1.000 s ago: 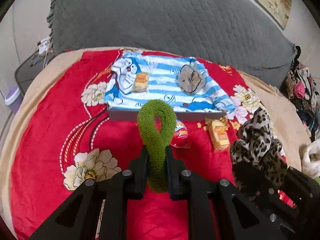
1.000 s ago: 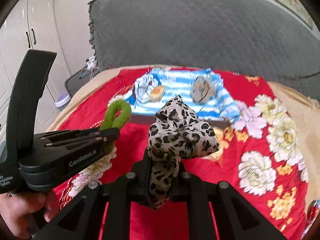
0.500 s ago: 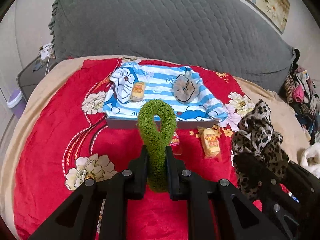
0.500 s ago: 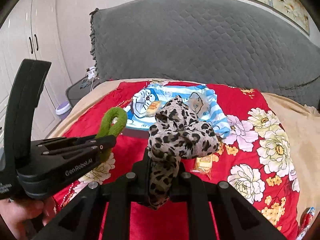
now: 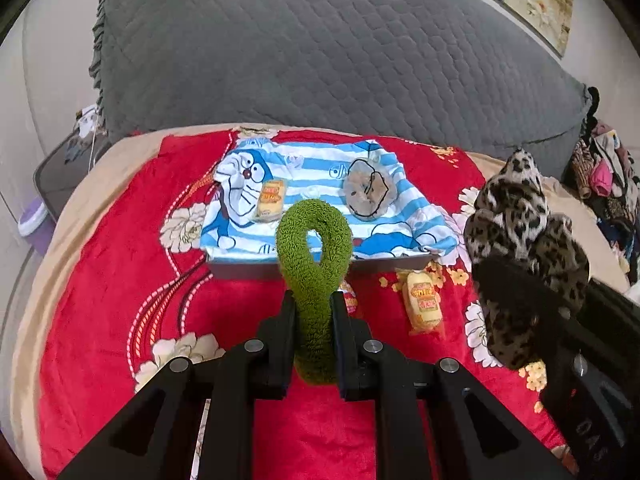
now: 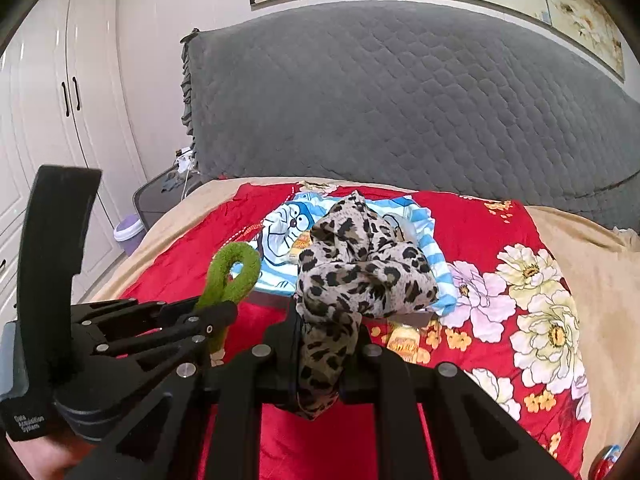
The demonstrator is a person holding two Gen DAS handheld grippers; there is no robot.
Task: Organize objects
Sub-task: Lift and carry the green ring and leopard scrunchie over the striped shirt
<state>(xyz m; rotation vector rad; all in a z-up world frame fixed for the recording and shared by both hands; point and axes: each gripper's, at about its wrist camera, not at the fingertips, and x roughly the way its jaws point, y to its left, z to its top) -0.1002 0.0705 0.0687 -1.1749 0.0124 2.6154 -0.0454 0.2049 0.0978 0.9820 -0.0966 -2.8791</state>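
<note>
My left gripper (image 5: 313,312) is shut on a green fuzzy hair tie (image 5: 314,248), held upright above the red blanket; it also shows in the right wrist view (image 6: 232,276). My right gripper (image 6: 328,332) is shut on a leopard-print scrunchie (image 6: 360,272), seen at the right in the left wrist view (image 5: 524,240). Ahead lies a box (image 5: 248,270) draped with a blue-striped cartoon cloth (image 5: 320,184). On the cloth lie a yellow snack packet (image 5: 271,199) and a grey-brown scrunchie (image 5: 368,192).
A yellow snack packet (image 5: 423,300) and a red packet (image 5: 349,298) lie on the red floral blanket (image 5: 120,260) in front of the box. A grey quilted headboard (image 5: 320,52) stands behind. A purple bin (image 6: 128,234) and white wardrobe (image 6: 52,120) are left.
Both grippers have risen and pulled back from the box with their hair ties still held. The box and packets look smaller and farther away.
</note>
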